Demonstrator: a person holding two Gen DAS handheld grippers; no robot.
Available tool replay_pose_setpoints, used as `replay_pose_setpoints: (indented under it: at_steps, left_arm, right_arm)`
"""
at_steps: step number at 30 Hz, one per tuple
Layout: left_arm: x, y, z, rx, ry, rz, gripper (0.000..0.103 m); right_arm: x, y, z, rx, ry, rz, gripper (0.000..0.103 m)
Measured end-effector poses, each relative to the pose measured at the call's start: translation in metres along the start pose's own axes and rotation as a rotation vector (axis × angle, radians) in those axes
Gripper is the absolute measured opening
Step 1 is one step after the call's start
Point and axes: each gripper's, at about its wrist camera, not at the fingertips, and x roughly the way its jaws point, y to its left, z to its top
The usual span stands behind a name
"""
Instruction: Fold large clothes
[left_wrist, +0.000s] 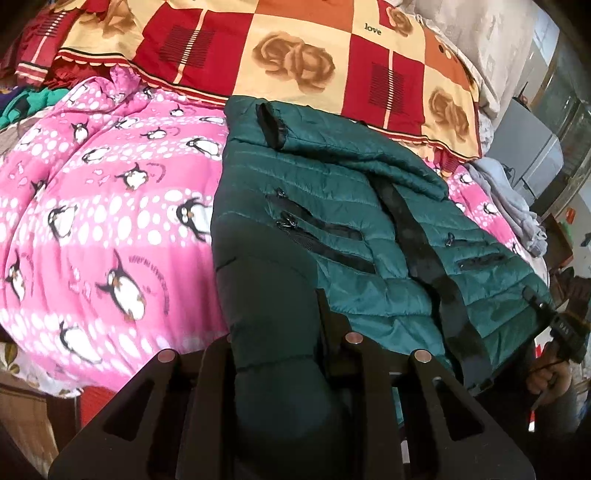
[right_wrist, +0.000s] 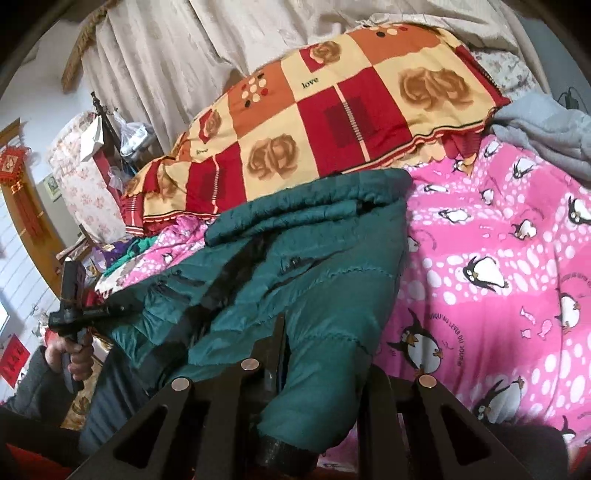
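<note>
A dark green quilted jacket (left_wrist: 354, 236) lies front up on a pink penguin blanket (left_wrist: 110, 206), its black zip strip and zipped pockets showing. My left gripper (left_wrist: 273, 332) is shut on a thick fold at the jacket's near left edge, which bulges over the fingers and hides their tips. In the right wrist view the same jacket (right_wrist: 295, 251) stretches away, and my right gripper (right_wrist: 314, 350) is shut on its near right edge, with one black finger (right_wrist: 279, 343) showing beside the fabric. Each view catches the other gripper at the jacket's opposite corner, held in a hand (right_wrist: 74, 354).
A folded red, orange and cream checked quilt (left_wrist: 303, 59) lies behind the jacket. Grey clothes (right_wrist: 546, 125) are heaped at the right side of the bed, more clothes at the far left (left_wrist: 22, 103). Curtains (right_wrist: 207, 44) hang behind, furniture (left_wrist: 535, 162) stands beside the bed.
</note>
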Motion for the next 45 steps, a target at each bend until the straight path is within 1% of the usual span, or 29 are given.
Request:
replay_pose_setpoints:
  at_steps: [3, 9, 12, 18, 23, 25, 28, 32, 35, 37, 41, 45]
  left_arm:
    - [-0.012, -0.005, -0.013, 0.013, -0.003, 0.002, 0.018]
    - [-0.034, -0.007, -0.041, 0.019, -0.011, -0.005, 0.018]
    - [-0.041, -0.003, -0.055, -0.006, -0.014, -0.01, 0.018]
    - [-0.056, -0.001, -0.07, -0.053, -0.034, -0.045, 0.018]
    - [-0.075, -0.003, -0.073, -0.079, -0.073, -0.068, 0.018]
    - [-0.086, -0.002, -0.071, -0.089, -0.095, -0.079, 0.018]
    - [-0.102, -0.007, -0.066, -0.077, -0.136, -0.084, 0.018]
    - [-0.108, -0.007, -0.052, -0.093, -0.18, -0.09, 0.018]
    - [-0.109, -0.005, -0.04, -0.124, -0.202, -0.091, 0.018]
    - [-0.112, -0.008, -0.029, -0.135, -0.234, -0.082, 0.018]
    - [-0.114, -0.014, -0.008, -0.113, -0.303, -0.052, 0.018]
    - [-0.108, -0.015, 0.013, -0.116, -0.349, -0.052, 0.018]
  right_arm:
    - [-0.014, 0.008, 0.0, -0.021, -0.001, 0.007, 0.014]
    - [-0.04, 0.016, -0.012, -0.032, -0.009, 0.028, 0.014]
    - [-0.05, 0.021, -0.021, -0.045, -0.002, 0.034, 0.014]
    - [-0.068, 0.026, -0.033, -0.041, -0.01, 0.034, 0.014]
    - [-0.083, 0.032, -0.035, -0.051, -0.027, 0.038, 0.014]
    - [-0.091, 0.036, -0.033, -0.063, -0.037, 0.037, 0.014]
    - [-0.104, 0.043, -0.028, -0.081, -0.062, 0.04, 0.014]
    - [-0.11, 0.041, -0.018, -0.093, -0.106, 0.041, 0.014]
    - [-0.108, 0.036, -0.01, -0.079, -0.144, 0.041, 0.014]
    - [-0.106, 0.035, -0.004, -0.072, -0.163, 0.041, 0.014]
    - [-0.1, 0.035, 0.012, -0.073, -0.212, 0.03, 0.014]
    - [-0.092, 0.04, 0.029, -0.101, -0.242, -0.017, 0.014]
